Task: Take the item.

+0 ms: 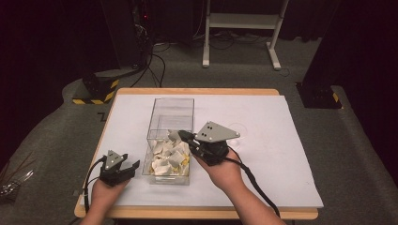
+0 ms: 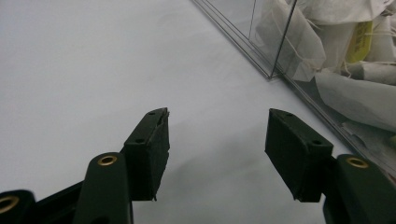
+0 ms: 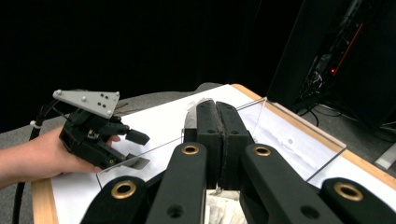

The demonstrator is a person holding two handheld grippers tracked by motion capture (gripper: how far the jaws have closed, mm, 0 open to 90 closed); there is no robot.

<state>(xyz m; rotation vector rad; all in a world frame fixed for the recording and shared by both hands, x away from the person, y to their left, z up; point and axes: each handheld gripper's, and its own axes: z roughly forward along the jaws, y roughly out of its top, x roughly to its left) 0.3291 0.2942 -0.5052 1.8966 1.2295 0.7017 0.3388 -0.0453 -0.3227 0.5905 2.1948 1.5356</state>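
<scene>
Plainly, the right gripper (image 1: 180, 136), clamped on a white paper tea bag (image 1: 174, 136) above the clear plastic box (image 1: 171, 108), might drop it if the thin pinch slips; the left gripper (image 2: 217, 140) waits agape beside that box.

White tea bag (image 1: 174, 136) pinched above clear box (image 1: 171, 106), lifted.

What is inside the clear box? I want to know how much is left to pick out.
The clear box holds a pile of white tea bags with yellow tags heaped at its near end; its far end is bare. Bags lower in the heap are covered, so no count.
</scene>
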